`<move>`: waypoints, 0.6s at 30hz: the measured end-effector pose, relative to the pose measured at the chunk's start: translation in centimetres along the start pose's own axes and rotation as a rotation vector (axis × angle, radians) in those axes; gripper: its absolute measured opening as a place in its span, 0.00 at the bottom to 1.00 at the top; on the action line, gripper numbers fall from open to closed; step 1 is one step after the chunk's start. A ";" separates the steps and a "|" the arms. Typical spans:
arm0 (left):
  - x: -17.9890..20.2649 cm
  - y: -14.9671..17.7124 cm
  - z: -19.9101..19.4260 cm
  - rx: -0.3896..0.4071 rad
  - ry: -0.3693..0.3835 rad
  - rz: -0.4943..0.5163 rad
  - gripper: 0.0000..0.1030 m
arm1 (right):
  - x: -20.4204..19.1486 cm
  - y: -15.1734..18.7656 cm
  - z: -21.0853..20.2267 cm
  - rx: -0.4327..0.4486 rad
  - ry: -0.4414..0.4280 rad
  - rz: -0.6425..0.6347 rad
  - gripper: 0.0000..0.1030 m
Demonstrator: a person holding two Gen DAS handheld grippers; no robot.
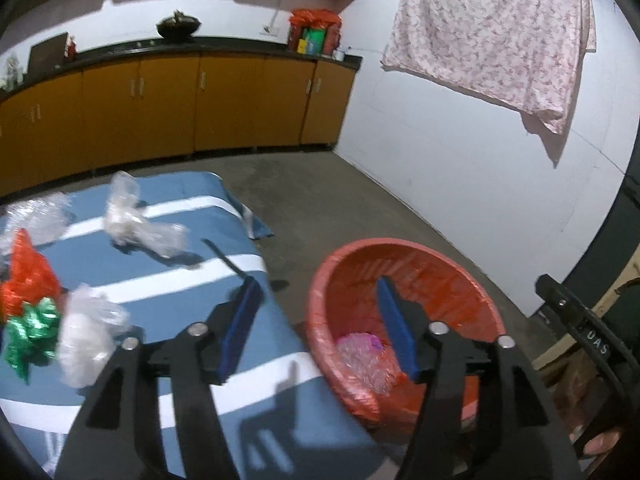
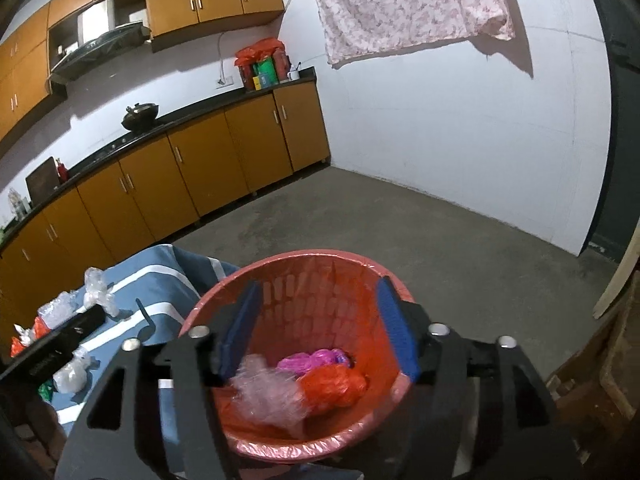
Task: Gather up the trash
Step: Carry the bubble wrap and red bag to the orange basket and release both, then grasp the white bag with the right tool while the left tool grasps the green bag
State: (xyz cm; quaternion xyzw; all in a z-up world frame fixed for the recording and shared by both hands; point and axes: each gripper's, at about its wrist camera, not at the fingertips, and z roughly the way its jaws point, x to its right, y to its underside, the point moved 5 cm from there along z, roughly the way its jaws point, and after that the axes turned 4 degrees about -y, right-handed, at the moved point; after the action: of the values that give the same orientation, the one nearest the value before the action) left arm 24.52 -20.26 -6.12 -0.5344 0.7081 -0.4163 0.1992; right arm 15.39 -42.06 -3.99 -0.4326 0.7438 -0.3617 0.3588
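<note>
Left wrist view: left gripper (image 1: 320, 328) spread wide, nothing held, poised between bench (image 1: 192, 292) edge and red bin (image 1: 404, 320). Clear plastic wads (image 1: 138, 220), red wrapper (image 1: 26, 276), green bow (image 1: 32, 328) lying on striped cloth.

Right wrist view: right gripper (image 2: 318, 328) fully parted, empty, above bin (image 2: 304, 360) holding clear, pink and red trash (image 2: 304, 380).

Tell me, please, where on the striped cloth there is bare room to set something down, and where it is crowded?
Bare: the striped cloth between the clear plastic wad and the red bin, and its near end. Crowded: the left edge, where the red wrapper, green bow and white plastic wad cluster.
</note>
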 end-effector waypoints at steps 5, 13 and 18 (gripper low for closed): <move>-2.3 0.1 -2.3 0.033 -0.070 0.001 0.79 | -1.2 -0.1 -0.9 0.021 -0.002 -0.035 0.85; -8.3 2.0 -7.4 0.087 -0.238 0.044 0.96 | -5.5 1.2 -1.2 0.011 -0.053 -0.095 0.97; -13.8 4.2 -10.4 0.074 -0.355 0.022 0.96 | -9.4 2.9 -1.0 -0.028 -0.118 -0.145 0.98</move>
State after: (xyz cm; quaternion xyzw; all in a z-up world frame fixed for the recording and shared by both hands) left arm 19.32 -3.23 -5.79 -0.5842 0.6515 -0.3391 0.3453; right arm 16.85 -32.23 -3.91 -0.5108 0.6931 -0.3503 0.3687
